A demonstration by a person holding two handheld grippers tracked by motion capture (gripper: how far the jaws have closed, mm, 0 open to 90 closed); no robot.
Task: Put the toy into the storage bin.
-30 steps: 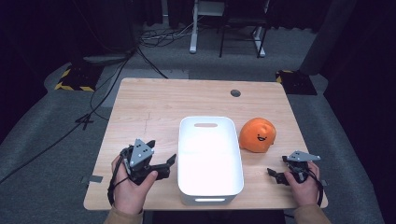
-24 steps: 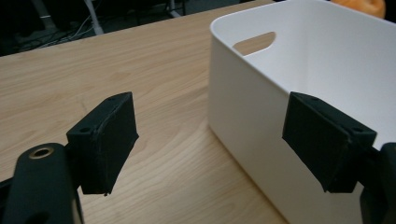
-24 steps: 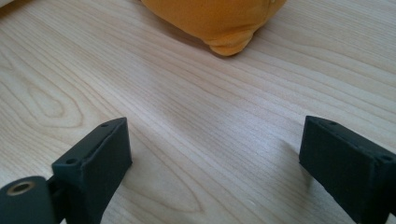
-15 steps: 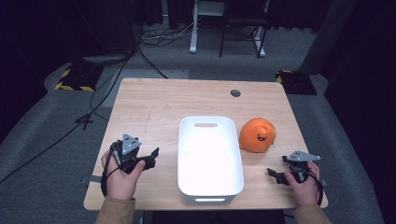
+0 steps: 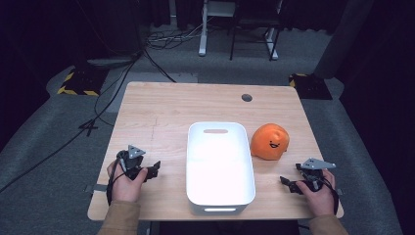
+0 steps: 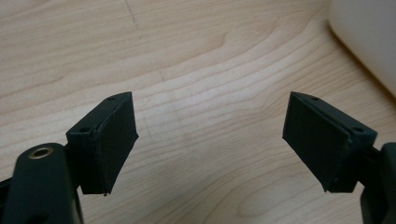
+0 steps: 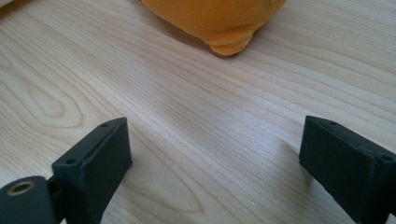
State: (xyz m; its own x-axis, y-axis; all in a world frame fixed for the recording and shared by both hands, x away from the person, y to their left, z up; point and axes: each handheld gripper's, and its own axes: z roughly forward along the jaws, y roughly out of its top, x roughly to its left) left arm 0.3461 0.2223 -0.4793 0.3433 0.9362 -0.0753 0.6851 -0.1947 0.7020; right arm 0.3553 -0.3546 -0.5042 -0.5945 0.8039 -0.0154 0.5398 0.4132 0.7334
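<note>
High view: both tongs, left (image 5: 154,170) and right (image 5: 286,182), gape empty beside the tub's (image 5: 195,147) edges

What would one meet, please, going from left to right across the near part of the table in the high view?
Left tool → white tub → orange plush toy → right tool.
</note>
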